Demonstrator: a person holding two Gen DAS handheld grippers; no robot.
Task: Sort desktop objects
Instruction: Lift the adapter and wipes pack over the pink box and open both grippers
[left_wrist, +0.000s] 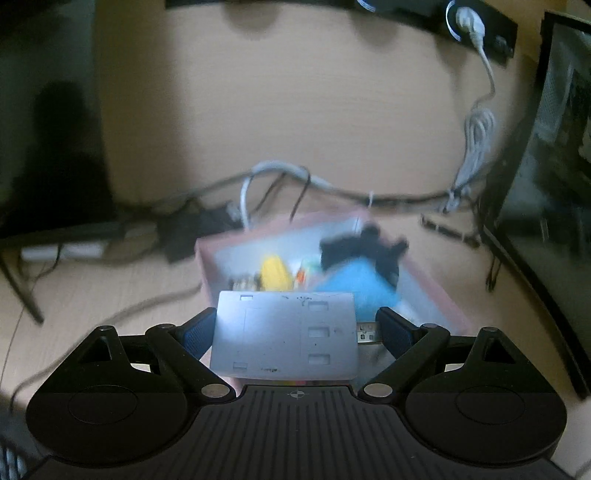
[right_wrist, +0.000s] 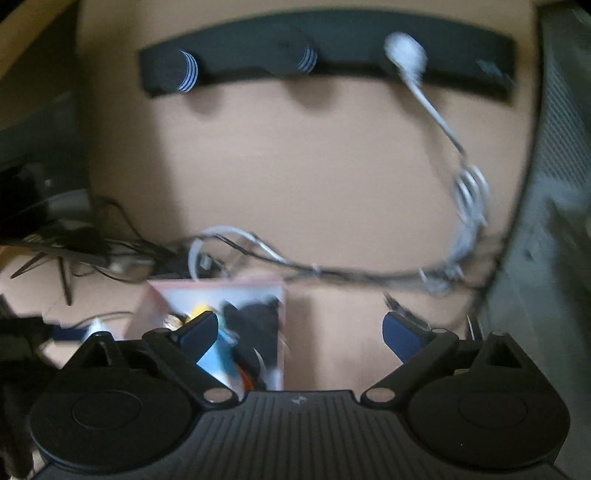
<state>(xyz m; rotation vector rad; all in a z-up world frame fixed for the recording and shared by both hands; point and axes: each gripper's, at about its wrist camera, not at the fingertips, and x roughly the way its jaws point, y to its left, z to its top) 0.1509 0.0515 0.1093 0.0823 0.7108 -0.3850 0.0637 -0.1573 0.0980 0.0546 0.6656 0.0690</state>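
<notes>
My left gripper (left_wrist: 295, 321) is shut on a flat silver device (left_wrist: 284, 332). Its left pad presses the device's edge and its right pad meets the small USB plug (left_wrist: 369, 332) that sticks out of the side. Just beyond it a pink-rimmed box (left_wrist: 432, 288) sits on the desk and holds a yellow item (left_wrist: 275, 273), a blue item (left_wrist: 354, 284) and a black item (left_wrist: 362, 247), all blurred. In the right wrist view my right gripper (right_wrist: 299, 325) stands open with nothing between its fingers. The same box (right_wrist: 221, 283) lies under its left finger (right_wrist: 199, 332).
A tangle of black and white cables (left_wrist: 280, 177) runs along the desk behind the box. A coiled white cable (left_wrist: 476, 140) hangs from a plug (right_wrist: 404, 51) in a black power strip (right_wrist: 332, 48) on the wall. A dark monitor (left_wrist: 546, 166) stands at the right and a black stand (left_wrist: 22, 288) at the left.
</notes>
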